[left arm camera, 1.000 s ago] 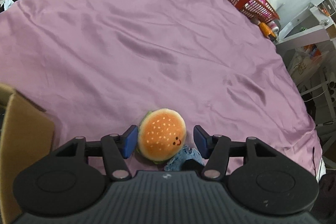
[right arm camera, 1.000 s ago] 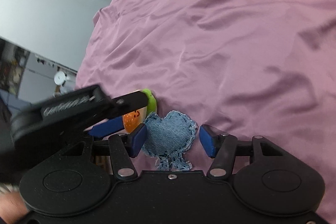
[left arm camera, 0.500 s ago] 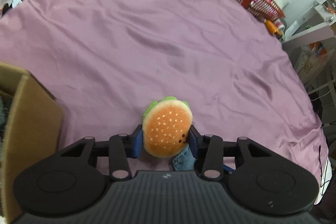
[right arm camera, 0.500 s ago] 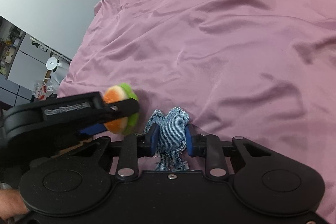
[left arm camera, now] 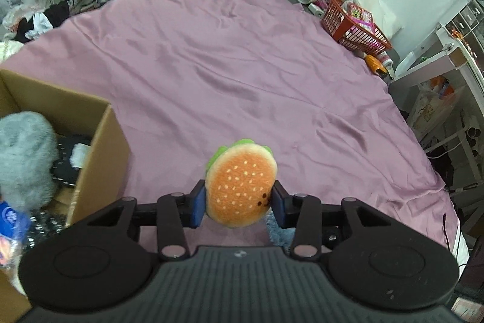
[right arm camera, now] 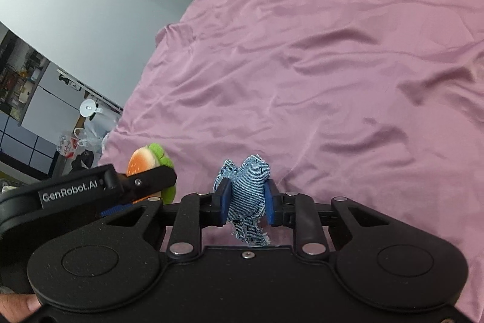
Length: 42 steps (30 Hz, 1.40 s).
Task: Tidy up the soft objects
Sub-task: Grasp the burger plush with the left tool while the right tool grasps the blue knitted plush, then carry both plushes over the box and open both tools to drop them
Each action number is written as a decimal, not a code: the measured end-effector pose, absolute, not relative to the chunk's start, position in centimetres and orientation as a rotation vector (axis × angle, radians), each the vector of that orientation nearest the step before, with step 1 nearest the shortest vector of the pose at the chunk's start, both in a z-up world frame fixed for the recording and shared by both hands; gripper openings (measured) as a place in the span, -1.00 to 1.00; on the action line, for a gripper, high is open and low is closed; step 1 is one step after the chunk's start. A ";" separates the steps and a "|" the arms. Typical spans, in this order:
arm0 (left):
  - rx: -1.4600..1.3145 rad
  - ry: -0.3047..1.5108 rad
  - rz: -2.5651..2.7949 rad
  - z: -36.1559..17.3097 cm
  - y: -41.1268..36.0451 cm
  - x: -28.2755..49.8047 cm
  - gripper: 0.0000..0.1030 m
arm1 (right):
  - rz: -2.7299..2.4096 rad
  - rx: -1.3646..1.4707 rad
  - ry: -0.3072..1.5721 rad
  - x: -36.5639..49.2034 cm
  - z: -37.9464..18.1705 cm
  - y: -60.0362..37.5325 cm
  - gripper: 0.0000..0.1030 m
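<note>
1. Your left gripper is pinching the burger plush between its blue pads, lifted clear of the purple bedsheet.
2. Your right gripper is squeezed on the denim heart, frayed edge hanging below.
3. The cardboard box sits at 9 o'clock of the burger plush, a grey fluffy toy inside.
4. In the right wrist view the left gripper sits at 9 o'clock, just beside yours.
</note>
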<state>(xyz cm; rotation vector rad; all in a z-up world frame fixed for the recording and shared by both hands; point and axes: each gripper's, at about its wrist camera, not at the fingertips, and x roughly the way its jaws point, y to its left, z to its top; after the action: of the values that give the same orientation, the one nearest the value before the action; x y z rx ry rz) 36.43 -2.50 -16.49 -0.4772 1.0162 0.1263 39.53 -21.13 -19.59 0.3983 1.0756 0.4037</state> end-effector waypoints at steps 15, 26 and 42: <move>-0.479 0.932 0.171 -12.5 -0.7 31.5 -0.17 | 0.414 0.397 0.945 36.3 -16.0 -21.2 -0.55; -0.505 0.891 0.206 -10.9 1.8 27.8 -0.17 | 0.410 0.351 0.871 34.0 -13.9 -20.2 -0.55; -0.551 0.846 0.250 -9.6 7.0 23.3 -0.17 | 0.501 0.274 0.787 30.9 -11.5 -15.8 -0.55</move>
<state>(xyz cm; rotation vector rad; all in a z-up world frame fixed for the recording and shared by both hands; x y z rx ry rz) 23.34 7.01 -9.60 -0.5508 0.8458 0.2499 30.92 -15.84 -11.49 0.2742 0.7866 0.5008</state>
